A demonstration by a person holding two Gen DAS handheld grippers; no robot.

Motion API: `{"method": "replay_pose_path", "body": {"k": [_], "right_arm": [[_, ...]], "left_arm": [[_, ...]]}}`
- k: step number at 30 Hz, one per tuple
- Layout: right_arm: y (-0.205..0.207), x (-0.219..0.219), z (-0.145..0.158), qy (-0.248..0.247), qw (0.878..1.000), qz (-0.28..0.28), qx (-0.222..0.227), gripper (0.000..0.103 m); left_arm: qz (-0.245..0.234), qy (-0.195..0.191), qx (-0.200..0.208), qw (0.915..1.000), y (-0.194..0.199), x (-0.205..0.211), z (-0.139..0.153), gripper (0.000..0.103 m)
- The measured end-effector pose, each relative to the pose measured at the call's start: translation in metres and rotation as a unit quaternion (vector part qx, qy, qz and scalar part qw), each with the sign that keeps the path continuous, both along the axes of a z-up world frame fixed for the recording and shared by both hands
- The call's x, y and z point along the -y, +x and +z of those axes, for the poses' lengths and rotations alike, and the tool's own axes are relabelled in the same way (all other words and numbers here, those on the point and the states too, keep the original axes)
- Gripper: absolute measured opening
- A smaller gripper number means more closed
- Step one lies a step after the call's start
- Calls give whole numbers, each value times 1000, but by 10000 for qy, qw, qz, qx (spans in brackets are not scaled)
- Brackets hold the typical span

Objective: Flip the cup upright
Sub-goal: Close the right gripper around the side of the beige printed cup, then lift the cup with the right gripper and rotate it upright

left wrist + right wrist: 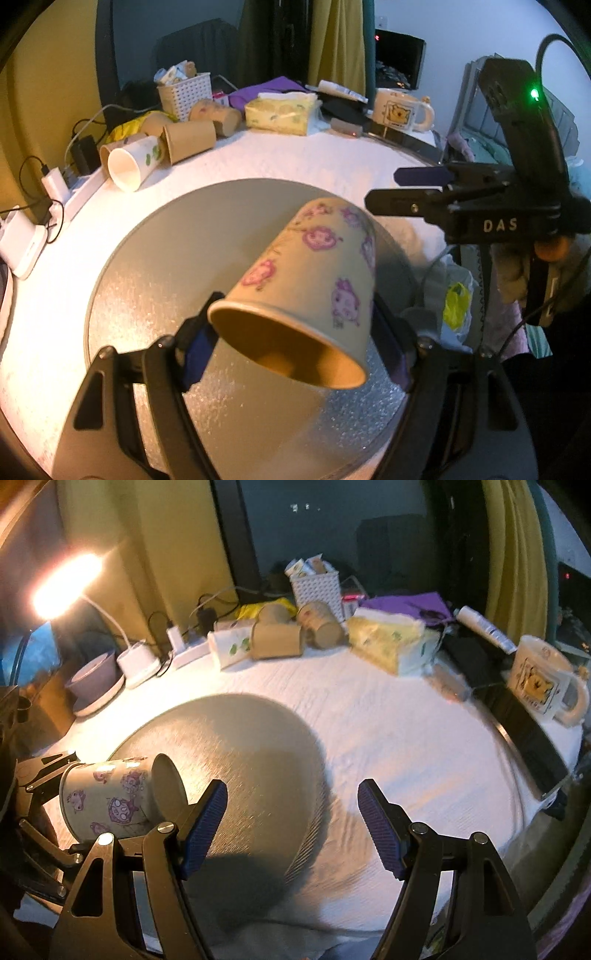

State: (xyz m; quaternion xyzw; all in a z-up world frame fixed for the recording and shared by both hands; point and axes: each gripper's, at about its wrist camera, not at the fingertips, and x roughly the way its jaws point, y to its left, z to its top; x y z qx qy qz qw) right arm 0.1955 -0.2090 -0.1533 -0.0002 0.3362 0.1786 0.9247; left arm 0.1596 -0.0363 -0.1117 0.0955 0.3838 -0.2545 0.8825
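A cream paper cup (314,284) with purple and pink cartoon prints is held in my left gripper (295,343), which is shut on it near the rim. The cup is tilted, its open mouth towards the camera and down, its base pointing away, lifted above the round grey mat (147,295). In the right wrist view the cup (110,797) lies sideways at the left, base towards the mat's middle (240,746). My right gripper (291,830) is open and empty above the mat's right edge. It shows at the right in the left wrist view (384,190).
Several paper cups (162,147) lie on their sides at the table's far edge, beside a white basket (184,92), a tissue pack (280,110) and a cartoon mug (402,109). A lit lamp (66,583), chargers and cables (48,184) stand at the left. A black tray (524,716) lies at the right.
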Motion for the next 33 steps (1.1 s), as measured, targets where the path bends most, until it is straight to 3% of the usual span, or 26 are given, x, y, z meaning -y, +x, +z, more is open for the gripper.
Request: {"method": "replay_pose_path", "body": {"k": [11, 18, 20, 33], "right_arm": [[6, -4, -9, -21, 9998, 100, -151, 76], [11, -6, -18, -97, 9993, 186, -316, 76], [11, -6, -19, -64, 9991, 222, -352, 76], [-7, -22, -13, -308, 9974, 554, -344, 76]], "left_arm": [[-345, 6, -70, 9994, 18, 13, -9, 78], [-280, 177, -184, 9993, 24, 19, -13, 84], [-221, 120, -214, 9995, 22, 16, -13, 89], [531, -21, -346, 9980, -8, -27, -11, 91]]}}
